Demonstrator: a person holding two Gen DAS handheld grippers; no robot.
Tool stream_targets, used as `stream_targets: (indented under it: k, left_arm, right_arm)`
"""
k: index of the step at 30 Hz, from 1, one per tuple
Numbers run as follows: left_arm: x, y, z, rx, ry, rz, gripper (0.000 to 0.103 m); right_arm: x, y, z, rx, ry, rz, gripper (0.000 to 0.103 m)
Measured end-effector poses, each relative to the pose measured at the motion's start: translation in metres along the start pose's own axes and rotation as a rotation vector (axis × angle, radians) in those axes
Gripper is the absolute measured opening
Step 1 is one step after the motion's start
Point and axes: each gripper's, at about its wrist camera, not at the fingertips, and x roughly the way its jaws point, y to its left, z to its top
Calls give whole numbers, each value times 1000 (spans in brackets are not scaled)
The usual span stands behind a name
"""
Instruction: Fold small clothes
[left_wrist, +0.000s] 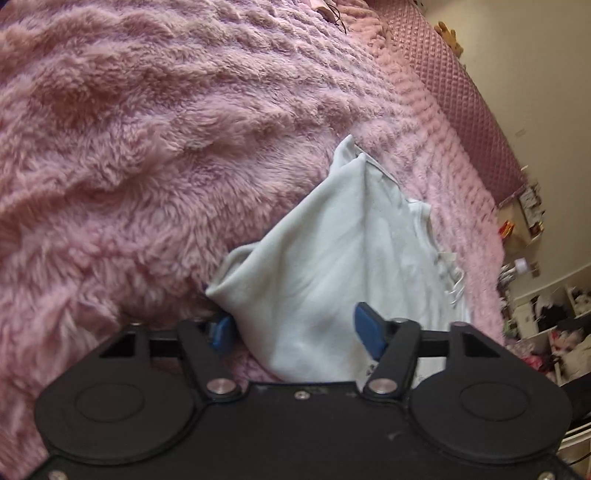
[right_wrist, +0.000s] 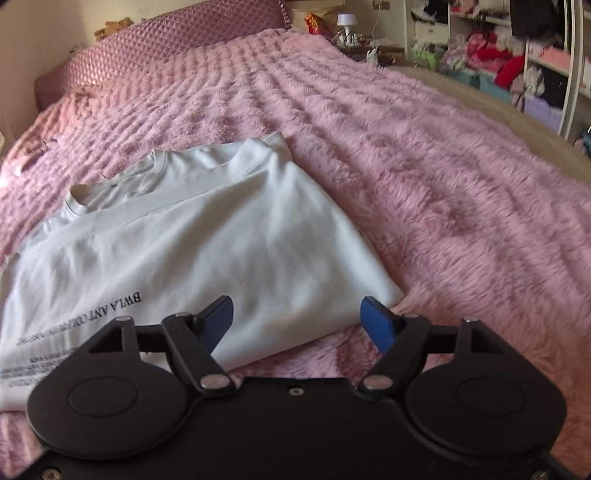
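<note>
The white cotton T-shirt (right_wrist: 207, 236) lies partly folded on the fluffy pink bed blanket (right_wrist: 424, 177), collar toward the quilted mauve headboard (right_wrist: 177, 44). Its black printed lettering (right_wrist: 110, 301) reads upside down in the right wrist view; only the top line is partly legible, the smaller lines below are blurred, and the shirt's near left part is cut off by the frame edge and the black gripper body.

In the left wrist view the same shirt (left_wrist: 332, 266) rises in a bunched, tent-like fold, and its lower edge disappears behind the left gripper (left_wrist: 295, 328). The left fingers stand wide apart with cloth between them, closed on nothing. The right gripper (right_wrist: 299, 319) is likewise spread wide, straddling the shirt's near right corner without gripping it.

Beyond the bed, cluttered white shelves of clothes (right_wrist: 517, 55) and a small white lamp (right_wrist: 346, 20) appear, too blurred for detail.
</note>
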Motion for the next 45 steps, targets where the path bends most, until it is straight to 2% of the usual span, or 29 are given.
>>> stream_targets:
  k: [3, 6, 10, 16, 18, 19, 22, 28, 31, 34, 38, 43, 45]
  left_arm:
    - [1, -2, 1, -27, -8, -2, 44]
    - [0, -1, 3, -43, -21, -23, 36]
    - [-5, -5, 3, -11, -50, -39, 9]
    - [-20, -23, 5, 51, -85, -112, 7]
    - [-25, -35, 7, 66, -88, -158, 5]
    - [-28, -42, 8, 78, -92, -188, 1]
    - [-33, -63, 8, 94, -94, -278, 1]
    - [-24, -112, -7, 174, -45, -389, 1]
    - [-15, -140, -22, 213, -16, -476, 1]
    - [-2, -174, -39, 270, 39, -554, 1]
    - [23, -215, -69, 328, 133, -620, 1]
    - [63, -250, -122, 404, 279, -668, 1]
    - [88, -255, -153, 425, 371, -636, 1]
  right_arm:
    - [-4, 0, -1, -5, -31, -78, 76]
    - [-7, -11, -1, 60, -26, -94, 76]
    - [-6, -21, -3, 107, -6, -103, 76]
    - [-11, -23, -10, 120, 16, -117, 77]
    - [-13, -25, -12, 129, 25, -112, 77]
    - [-14, -26, -12, 133, 28, -110, 77]
    - [-17, -27, -12, 129, 32, -101, 77]
    - [-22, -32, -8, 133, 32, -75, 77]
    - [-23, -36, -5, 133, 27, -70, 77]
    - [-22, -41, -2, 114, 24, -69, 77]
    - [-23, -47, 3, 72, 29, -90, 77]
    - [-30, -71, 10, 95, 17, -116, 77]
    - [-32, -82, 12, 102, 24, -122, 77]
